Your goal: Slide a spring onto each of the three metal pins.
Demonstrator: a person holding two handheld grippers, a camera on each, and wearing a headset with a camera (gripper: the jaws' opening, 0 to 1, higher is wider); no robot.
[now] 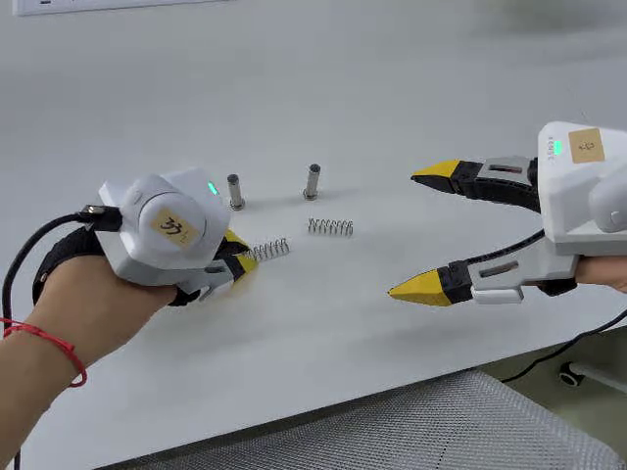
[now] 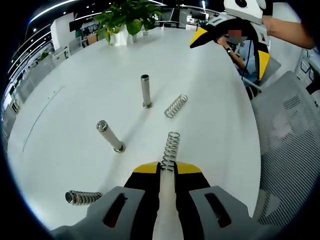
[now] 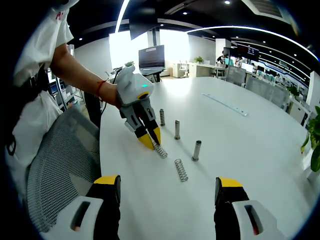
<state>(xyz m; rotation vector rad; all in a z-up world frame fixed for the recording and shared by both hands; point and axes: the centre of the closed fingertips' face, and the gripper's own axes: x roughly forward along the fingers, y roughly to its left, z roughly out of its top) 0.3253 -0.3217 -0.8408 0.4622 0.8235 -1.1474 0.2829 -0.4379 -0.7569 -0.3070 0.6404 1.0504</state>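
My left gripper (image 1: 240, 259) is shut on one end of a spring (image 1: 270, 249), which sticks out from its yellow tips (image 2: 167, 167) low over the white table. Two bare metal pins (image 2: 145, 91) (image 2: 110, 136) stand ahead of it. A third pin (image 2: 82, 197), nearer and to the left, wears a spring. One loose spring (image 1: 330, 227) lies on the table beyond the held one. My right gripper (image 1: 426, 230) hovers open at the right, its jaws wide apart and pointing at the springs, with nothing between them.
The table's front edge (image 1: 323, 406) runs close below both grippers, with a grey mesh chair (image 1: 441, 431) under it. A cable (image 1: 20, 264) trails from the left gripper. Potted plants (image 2: 127, 20) stand at the far end of the table.
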